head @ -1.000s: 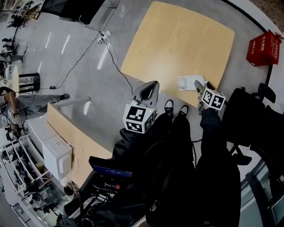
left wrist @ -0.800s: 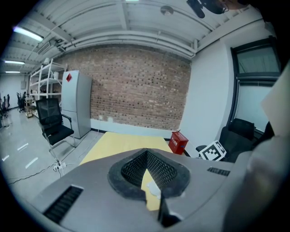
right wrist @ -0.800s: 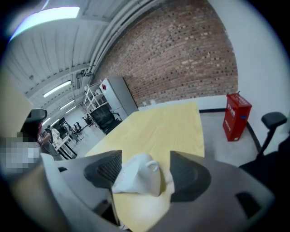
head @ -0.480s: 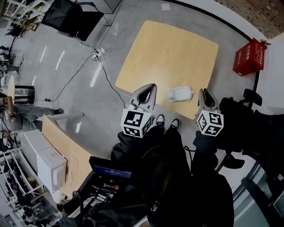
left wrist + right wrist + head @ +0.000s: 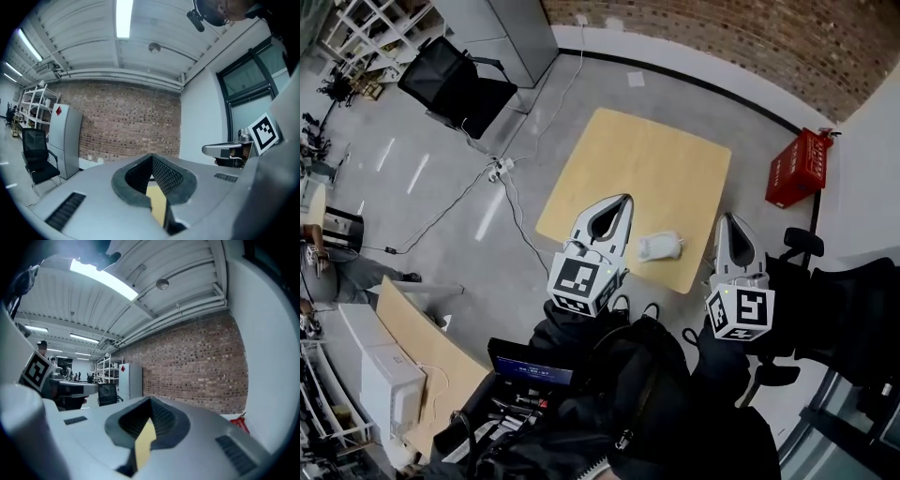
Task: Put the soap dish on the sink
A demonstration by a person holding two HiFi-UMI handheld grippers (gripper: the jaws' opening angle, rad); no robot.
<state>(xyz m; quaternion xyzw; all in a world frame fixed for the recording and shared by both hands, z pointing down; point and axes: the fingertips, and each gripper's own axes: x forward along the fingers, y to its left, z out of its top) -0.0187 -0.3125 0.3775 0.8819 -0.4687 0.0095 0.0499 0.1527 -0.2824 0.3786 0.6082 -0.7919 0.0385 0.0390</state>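
Observation:
The white soap dish [image 5: 660, 247] lies near the front edge of the light wooden table [image 5: 619, 159], far below both grippers. My left gripper [image 5: 616, 201] is held up high and level, its jaws shut with nothing between them. In the left gripper view the left gripper [image 5: 152, 155] points at a brick wall. My right gripper [image 5: 729, 220] is also raised and level, shut and empty. The right gripper view shows the right gripper [image 5: 151, 399] aimed at the same brick wall. No sink is in view.
A red crate [image 5: 799, 167] stands on the floor right of the table. A black office chair [image 5: 455, 82] and a grey cabinet [image 5: 502, 28] are at the back left. Cables and a power strip [image 5: 497, 171] cross the floor. Another black chair [image 5: 853, 319] is close on the right.
Both grippers have risen well above the table. The right gripper, which was right beside the soap dish, has lifted away without it. The dish still lies on the table.

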